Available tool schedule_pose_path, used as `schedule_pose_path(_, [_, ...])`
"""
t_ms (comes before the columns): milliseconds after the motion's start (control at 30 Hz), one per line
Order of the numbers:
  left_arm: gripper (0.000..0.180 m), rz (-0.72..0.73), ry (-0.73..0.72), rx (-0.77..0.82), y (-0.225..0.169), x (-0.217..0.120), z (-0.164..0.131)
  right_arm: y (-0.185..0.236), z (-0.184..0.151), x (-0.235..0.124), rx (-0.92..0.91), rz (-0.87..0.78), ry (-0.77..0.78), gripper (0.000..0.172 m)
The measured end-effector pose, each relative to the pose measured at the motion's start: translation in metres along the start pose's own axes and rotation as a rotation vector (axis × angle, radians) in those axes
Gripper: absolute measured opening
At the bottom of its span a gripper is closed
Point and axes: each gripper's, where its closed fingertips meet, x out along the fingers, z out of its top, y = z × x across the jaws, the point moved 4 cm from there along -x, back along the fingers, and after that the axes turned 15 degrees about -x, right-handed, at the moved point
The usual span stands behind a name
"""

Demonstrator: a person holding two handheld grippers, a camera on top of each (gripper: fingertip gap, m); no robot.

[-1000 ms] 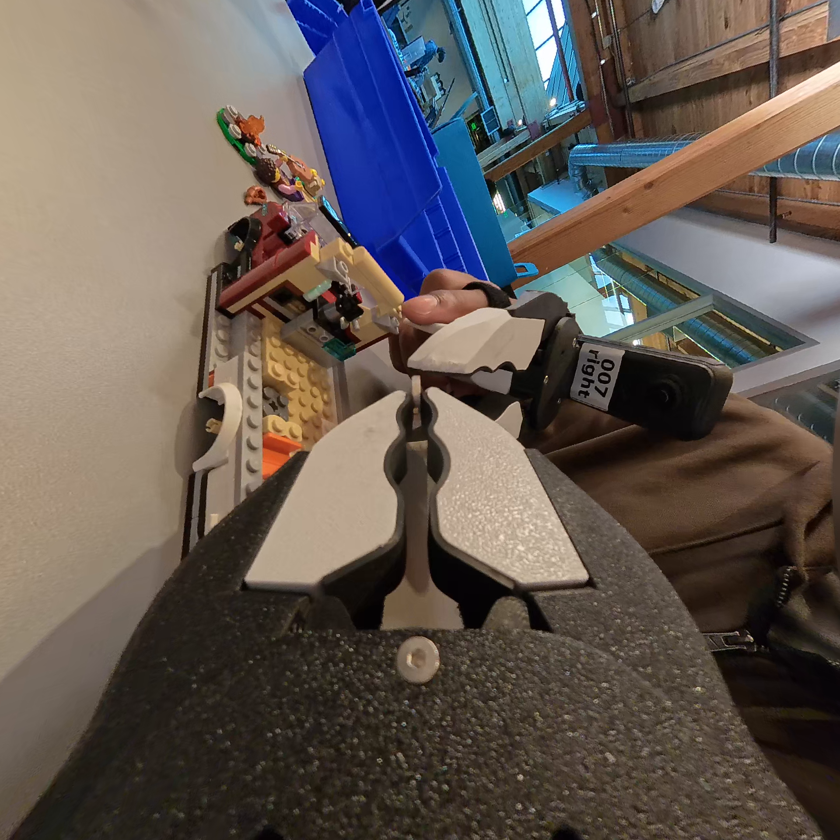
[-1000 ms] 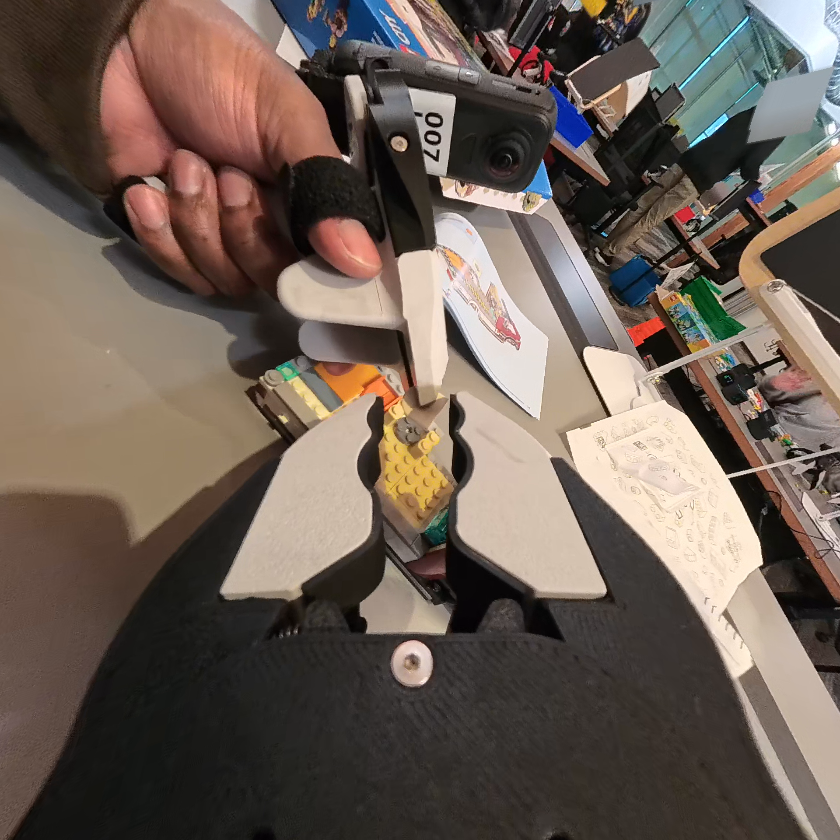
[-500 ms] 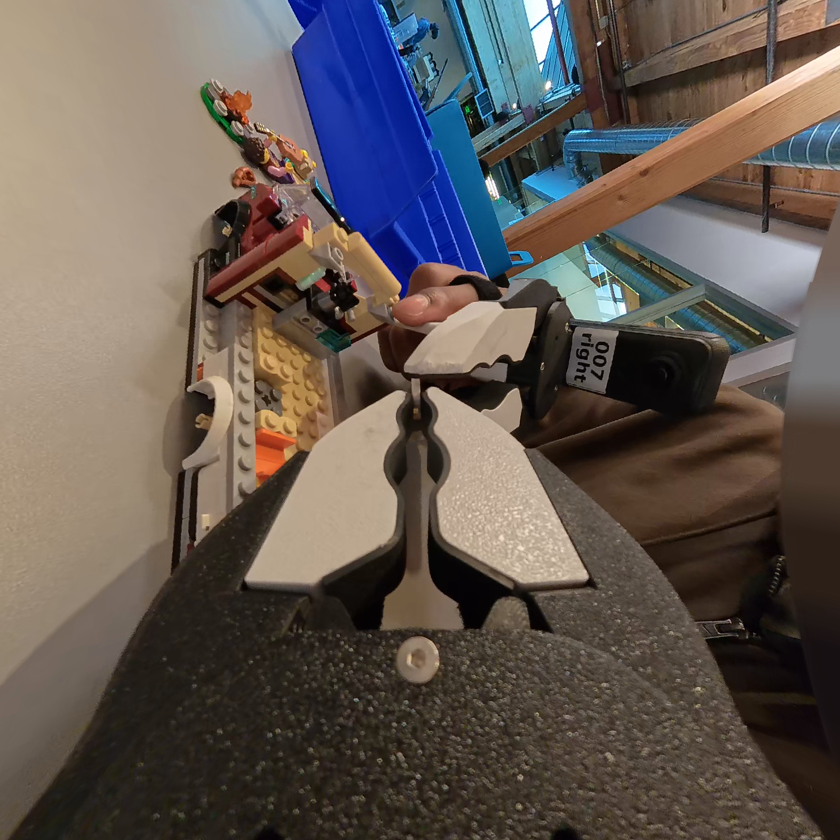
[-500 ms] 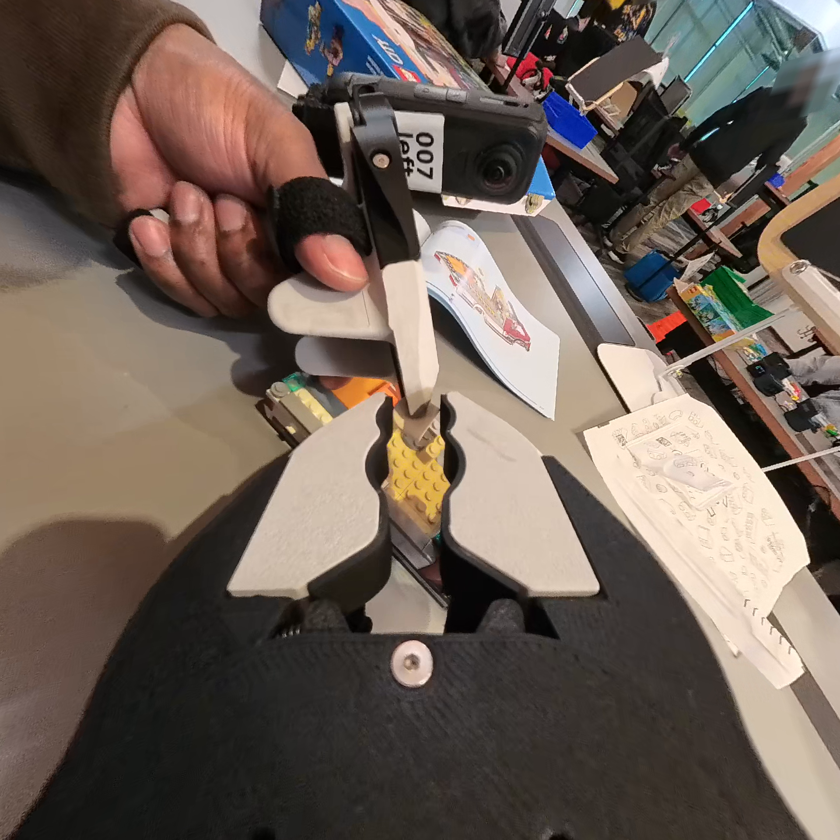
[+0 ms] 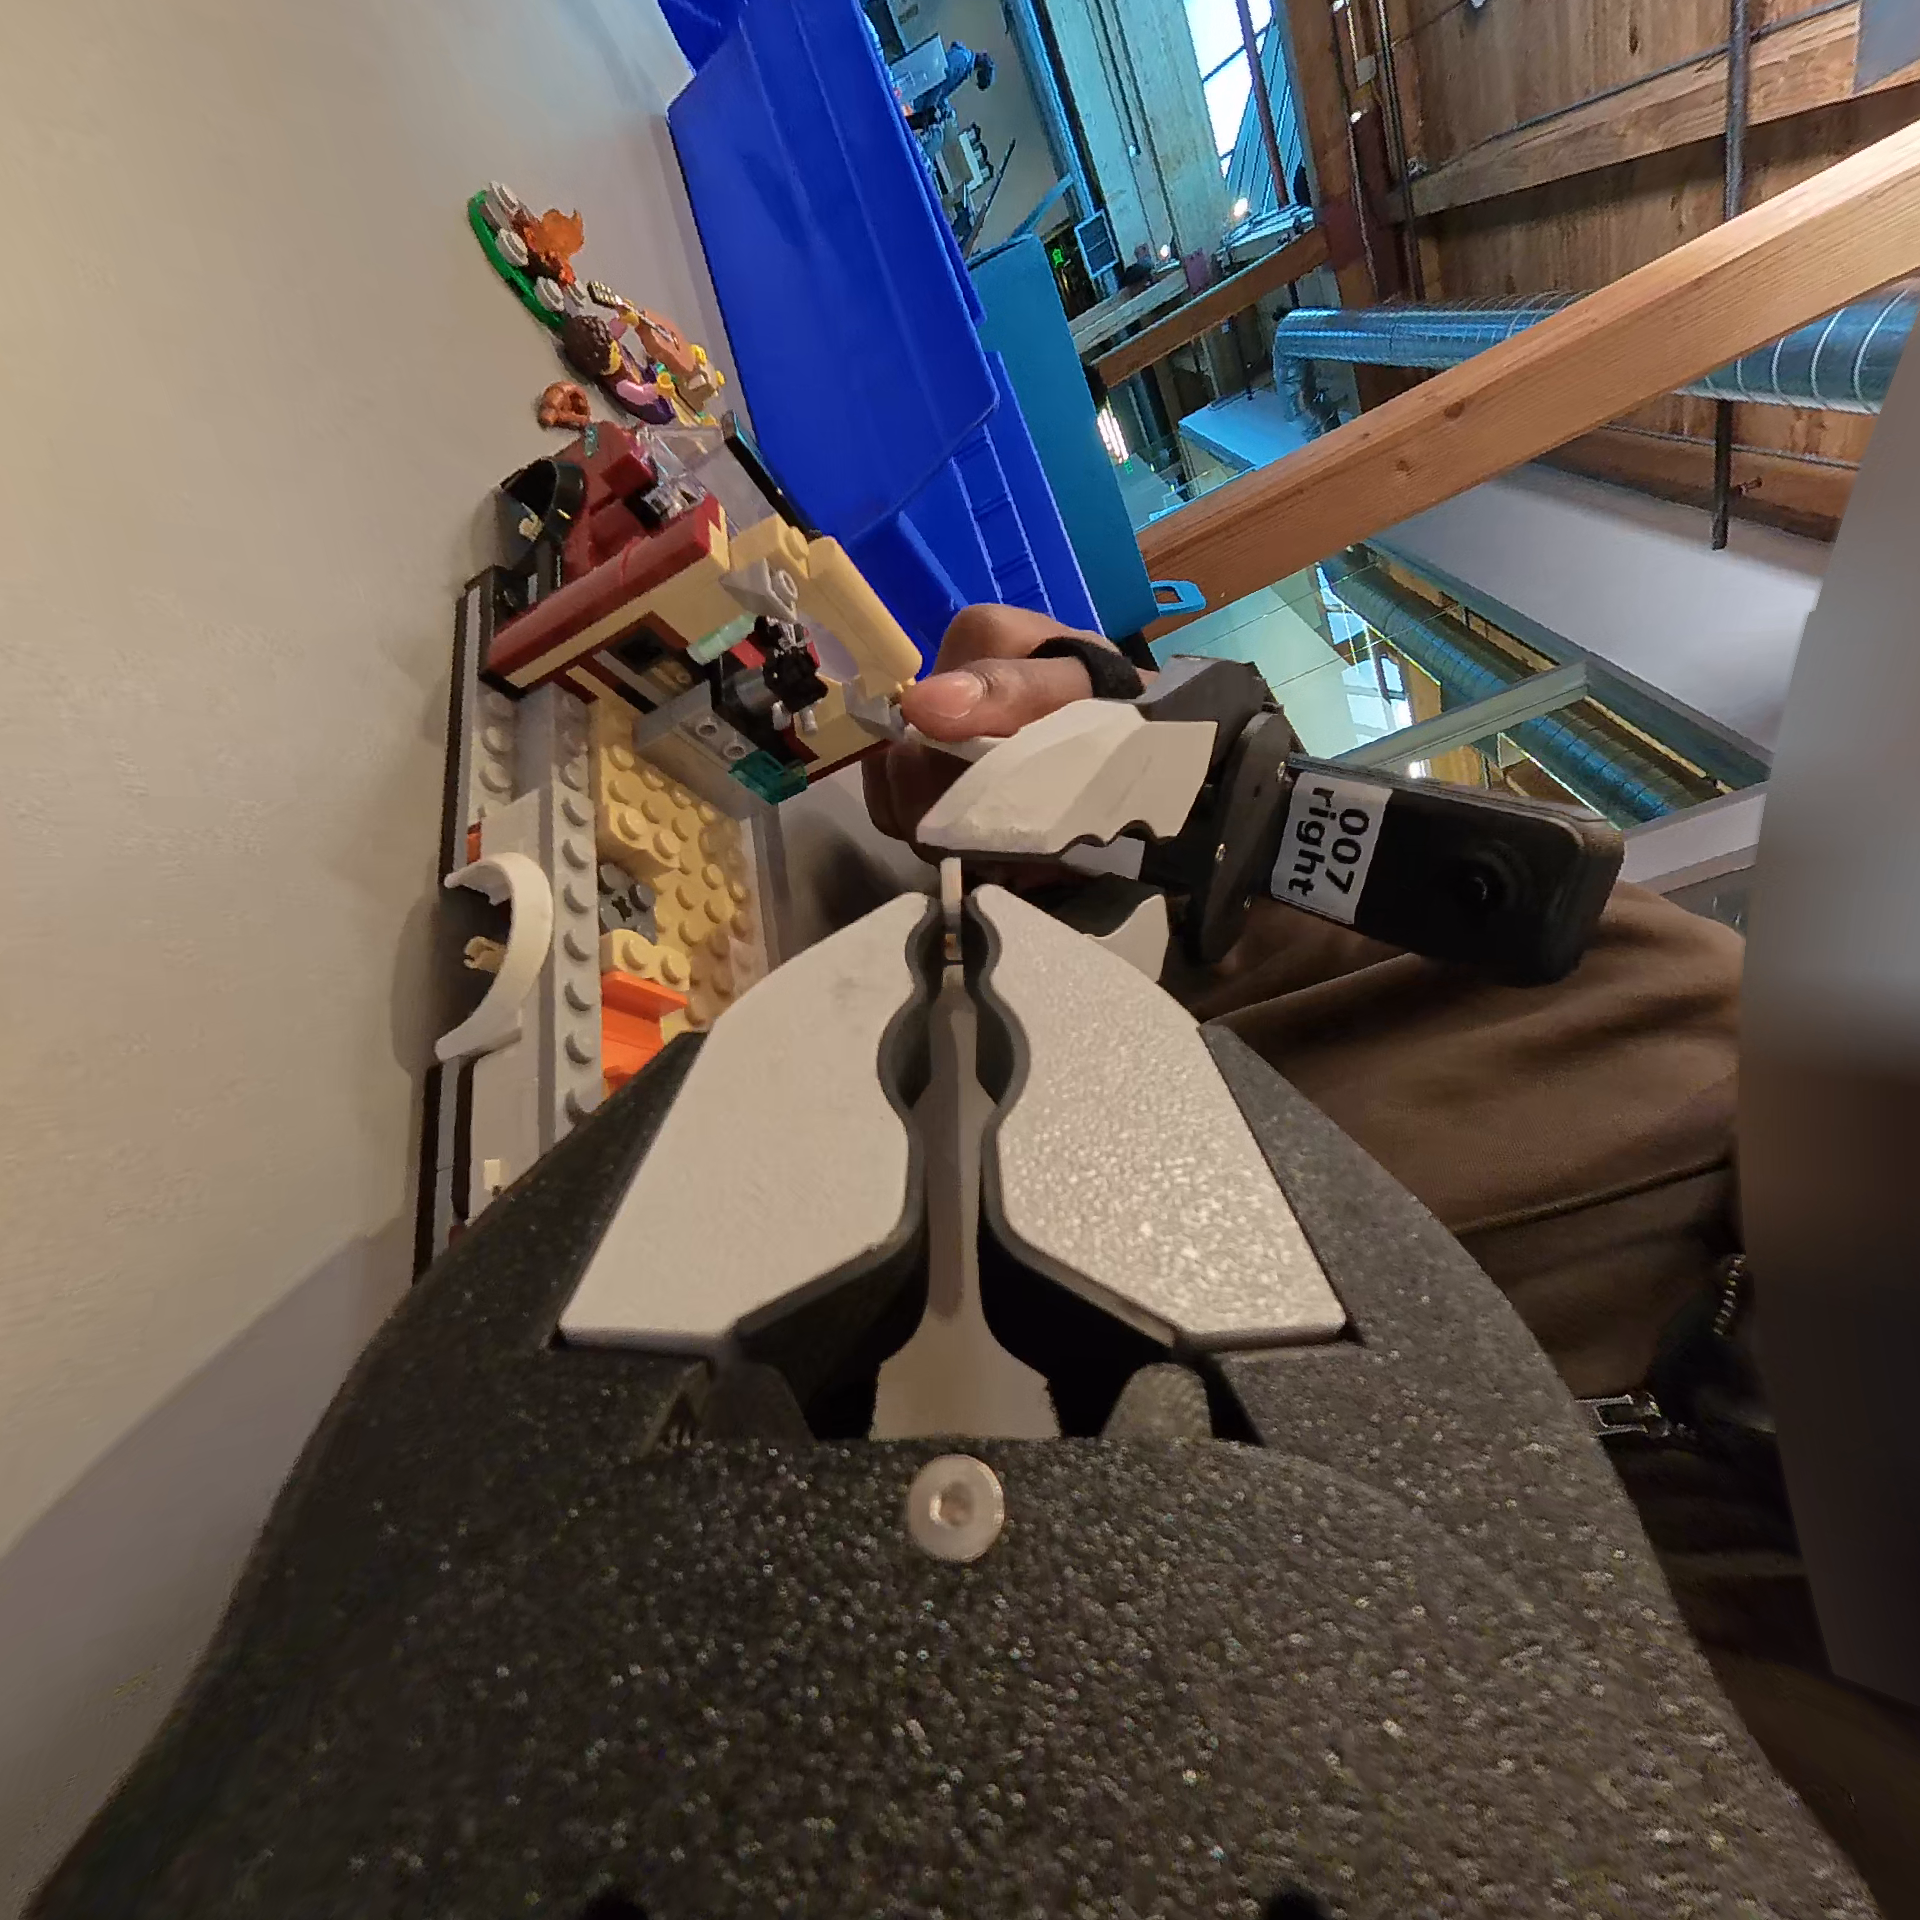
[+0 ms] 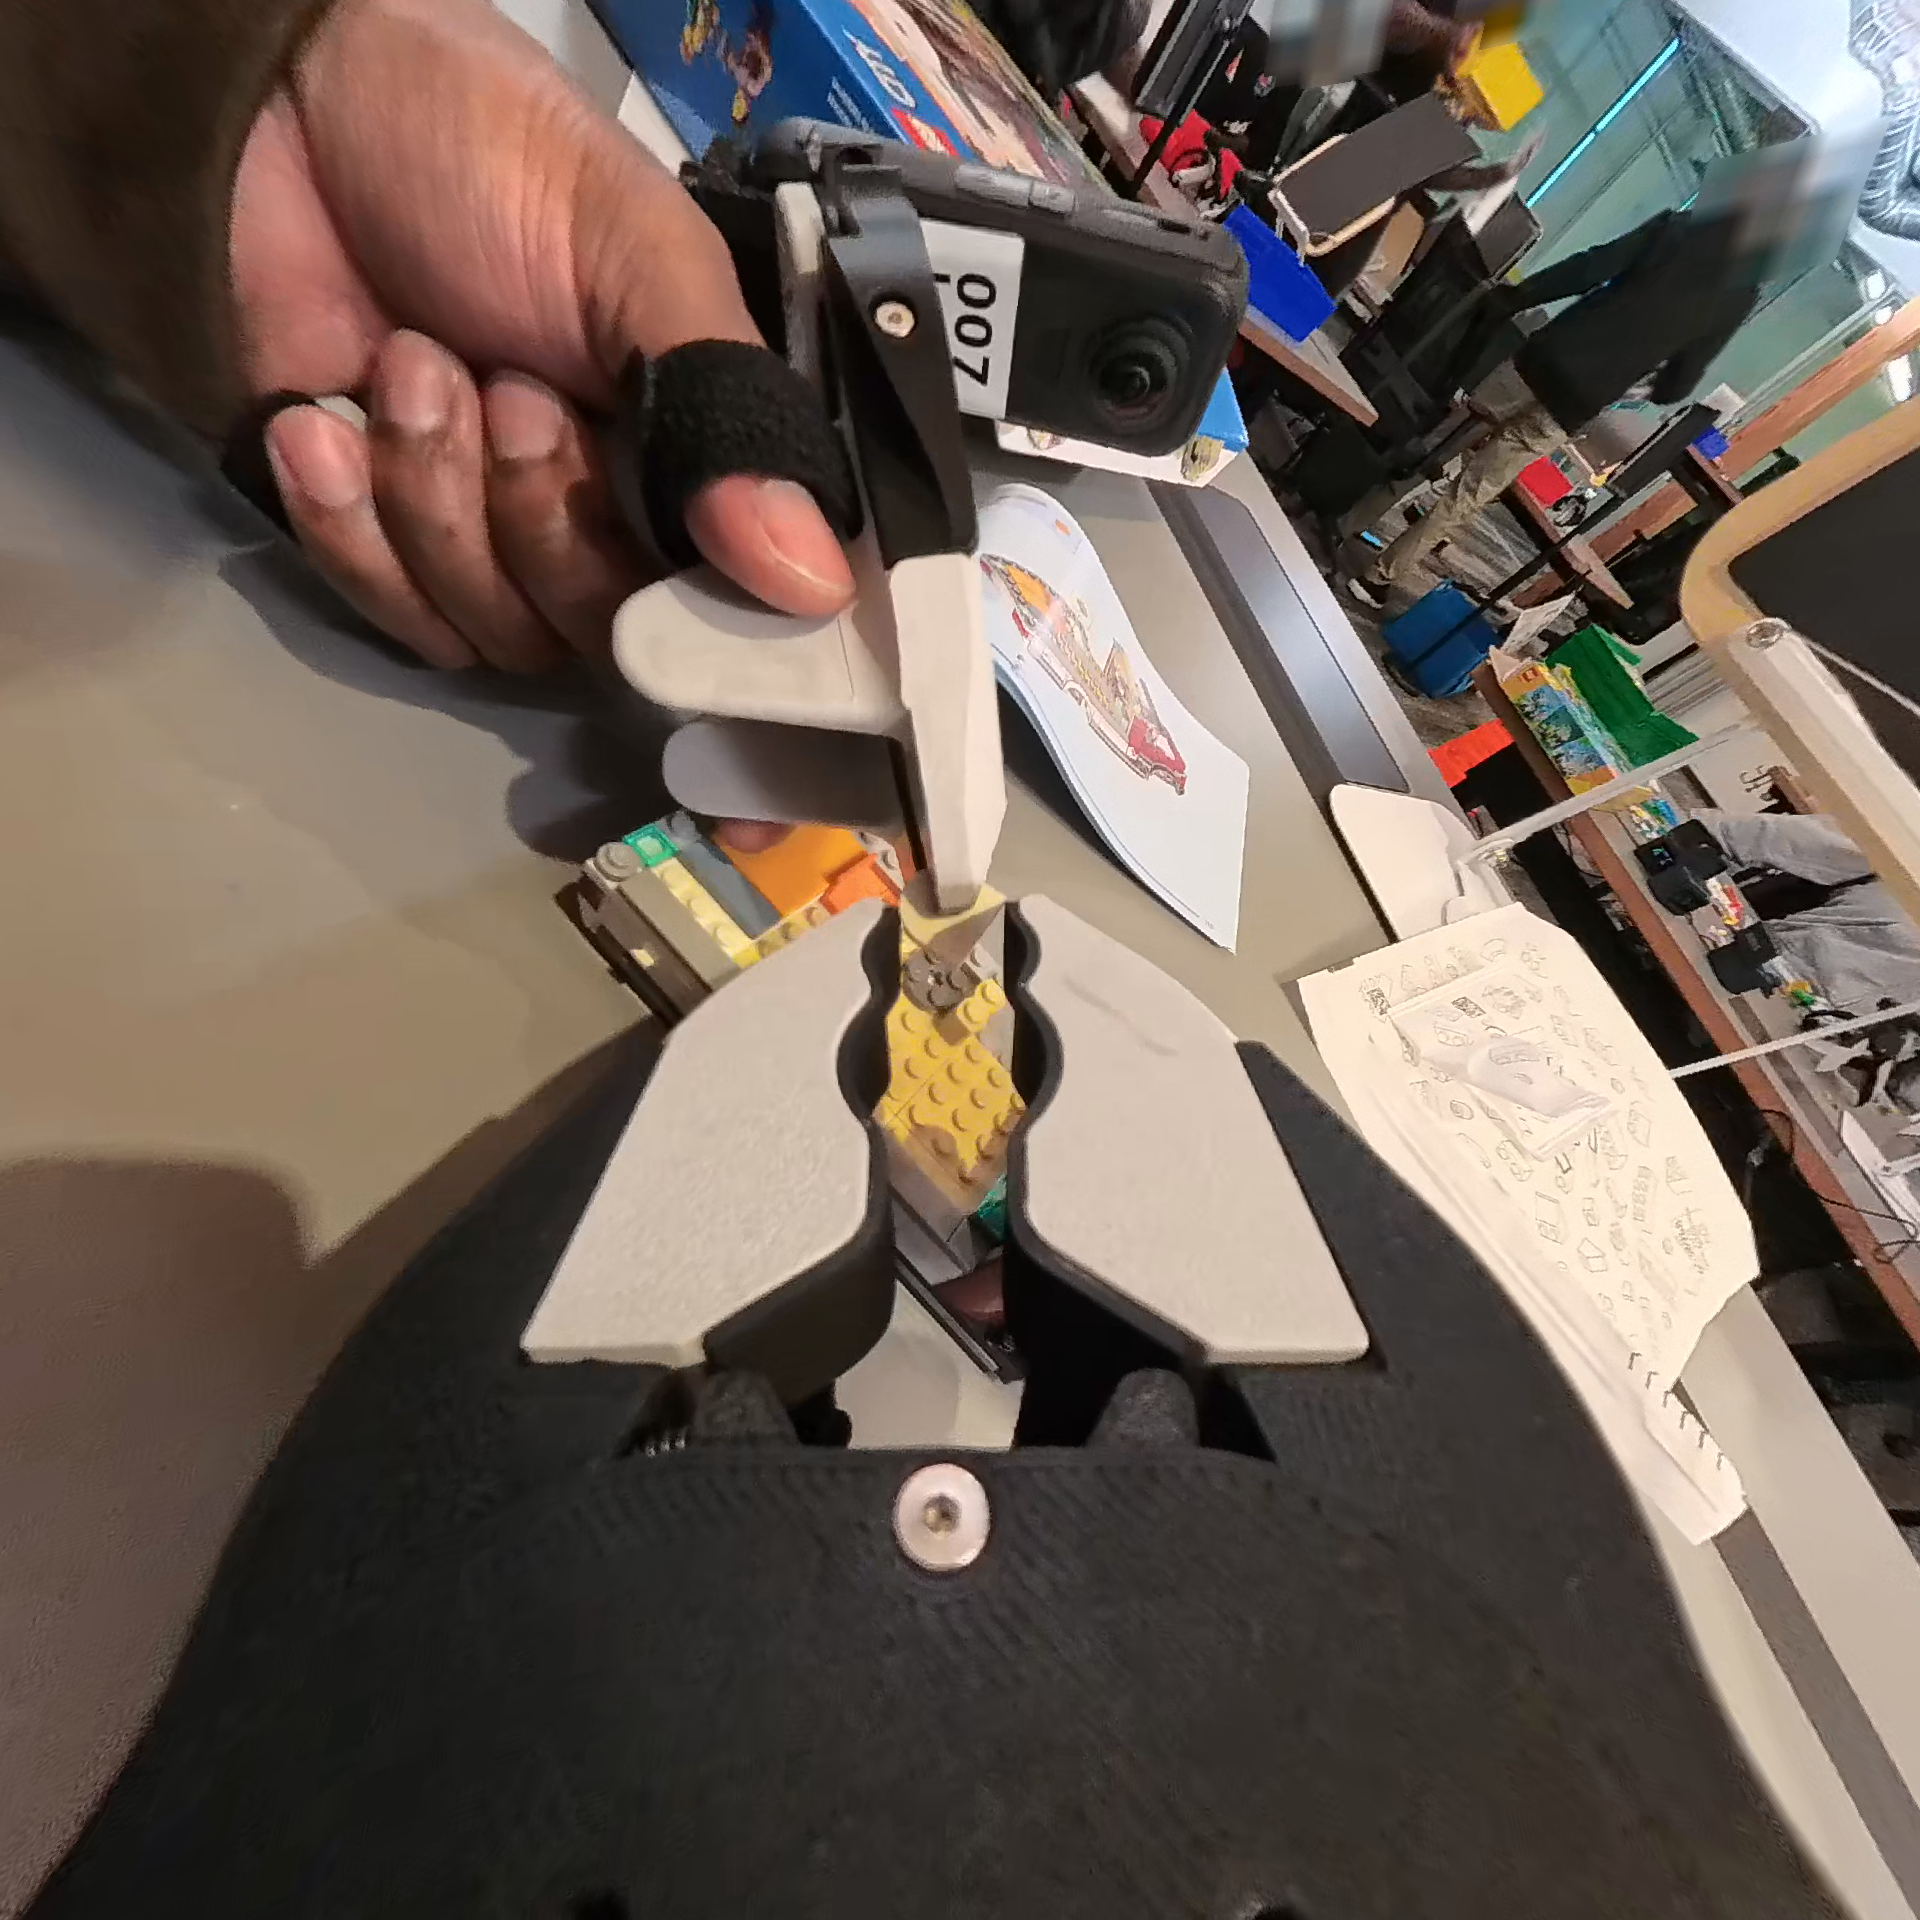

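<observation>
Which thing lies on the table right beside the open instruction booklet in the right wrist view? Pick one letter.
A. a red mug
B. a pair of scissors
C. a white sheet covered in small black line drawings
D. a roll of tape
C: the white sheet with black line drawings lies just right of the open booklet on the grey table.

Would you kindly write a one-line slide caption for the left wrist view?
Left gripper pinches a thin pale piece beside the right gripper, next to a brick model and blue bins.
</observation>
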Motion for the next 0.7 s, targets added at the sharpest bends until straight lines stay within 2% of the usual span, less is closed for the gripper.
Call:
schedule_pose_path(567, [0.003, 0.020, -0.001, -0.005, 0.000, -0.004, 0.002, -0.001, 0.004, 0.006, -0.009, -0.002, 0.035, 0.019])
schedule_pose_path(700, [0.014, 0.026, -0.035, 0.005, -0.003, -0.012, 0.010, -0.002, 0.003, 0.009, 0.022, -0.001, 0.079, 0.019])
